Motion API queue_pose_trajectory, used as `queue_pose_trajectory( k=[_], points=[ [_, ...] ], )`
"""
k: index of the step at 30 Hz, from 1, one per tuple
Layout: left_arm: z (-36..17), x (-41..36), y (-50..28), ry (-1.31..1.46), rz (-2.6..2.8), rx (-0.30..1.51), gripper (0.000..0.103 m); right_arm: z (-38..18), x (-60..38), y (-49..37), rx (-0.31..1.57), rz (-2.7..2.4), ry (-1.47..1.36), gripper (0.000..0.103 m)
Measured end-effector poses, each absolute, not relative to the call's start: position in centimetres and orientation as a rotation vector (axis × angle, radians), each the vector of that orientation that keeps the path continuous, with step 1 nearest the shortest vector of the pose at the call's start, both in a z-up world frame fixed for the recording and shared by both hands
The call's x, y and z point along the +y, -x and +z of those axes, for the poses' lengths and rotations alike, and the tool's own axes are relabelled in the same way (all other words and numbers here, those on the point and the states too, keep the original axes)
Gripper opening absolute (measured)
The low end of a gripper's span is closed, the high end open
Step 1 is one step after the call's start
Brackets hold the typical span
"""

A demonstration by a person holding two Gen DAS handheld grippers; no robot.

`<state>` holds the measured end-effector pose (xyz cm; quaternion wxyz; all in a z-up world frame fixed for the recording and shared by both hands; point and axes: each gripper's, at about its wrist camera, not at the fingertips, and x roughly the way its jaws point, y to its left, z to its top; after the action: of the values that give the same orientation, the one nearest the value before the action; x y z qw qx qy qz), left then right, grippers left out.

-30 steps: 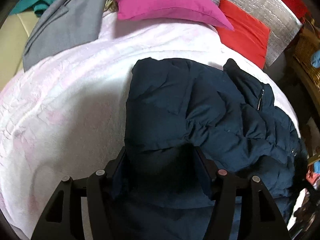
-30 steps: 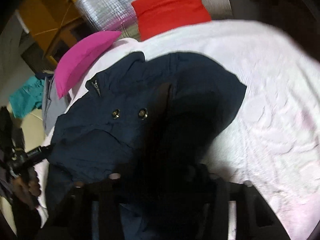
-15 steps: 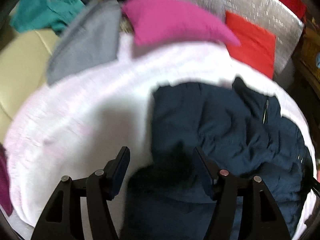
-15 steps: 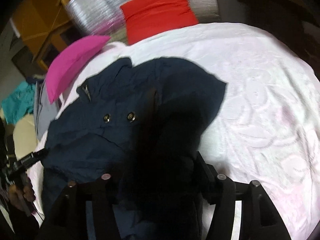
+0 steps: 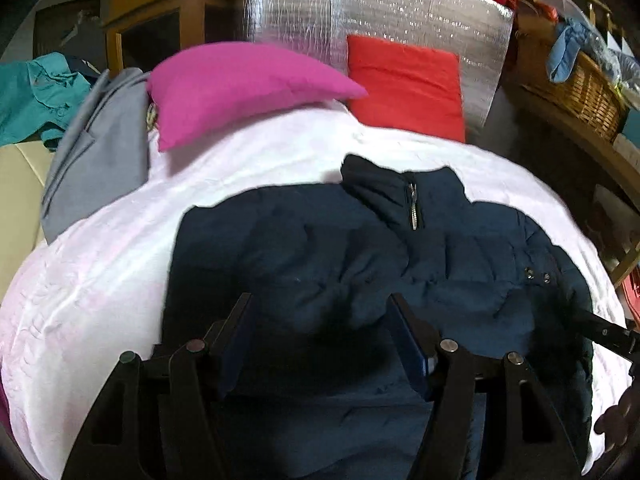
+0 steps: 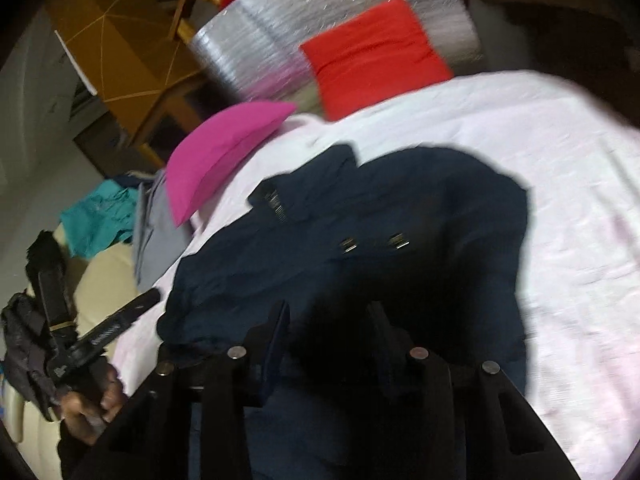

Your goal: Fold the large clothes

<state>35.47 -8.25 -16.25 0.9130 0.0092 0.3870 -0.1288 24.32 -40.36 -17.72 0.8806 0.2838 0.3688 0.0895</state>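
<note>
Jacket [image 5: 360,264]: lay part-folded, rumpled on bed [image 5: 100,300]; tidying remained.
Left gripper [image 5: 320,340]: spread, empty.
Right gripper [image 6: 328,336]: just narrowing; grip unclear.

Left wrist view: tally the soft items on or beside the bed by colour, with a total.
Navy: 1, jacket spread on the white bedspread
Magenta: 1, pillow
Red: 1, cushion
Grey: 1, garment on the bed's left edge
Teal: 1, garment off to the left
Total: 5
</note>
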Motion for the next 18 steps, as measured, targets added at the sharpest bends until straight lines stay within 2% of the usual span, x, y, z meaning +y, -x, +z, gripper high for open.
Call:
queue_pose_trajectory(
  k=[4, 7, 11, 18],
  points=[
    [-18.6, -8.6, -36.5, -0.018, -0.246, 0.891, 0.067, -18.5, -39.3, -25.4, 0.788, 0.219, -0.607, 0.038],
    [-20.8, -9.2, -36.5, -0.051, -0.230, 0.945, 0.068, -20.6, -38.9, -26.5, 0.883, 0.195, -0.591, 0.037],
    [-21.5, -11.0, -35.7, -0.185, -0.208, 0.898, 0.068, -23.0, -38.6, -27.5, 0.969, 0.176, -0.597, 0.023],
    [-21.2, -10.6, -35.2, -0.170, -0.210, 0.881, 0.068, -22.5, -38.7, -27.9, 0.979, 0.191, -0.610, 0.025]
  ],
)
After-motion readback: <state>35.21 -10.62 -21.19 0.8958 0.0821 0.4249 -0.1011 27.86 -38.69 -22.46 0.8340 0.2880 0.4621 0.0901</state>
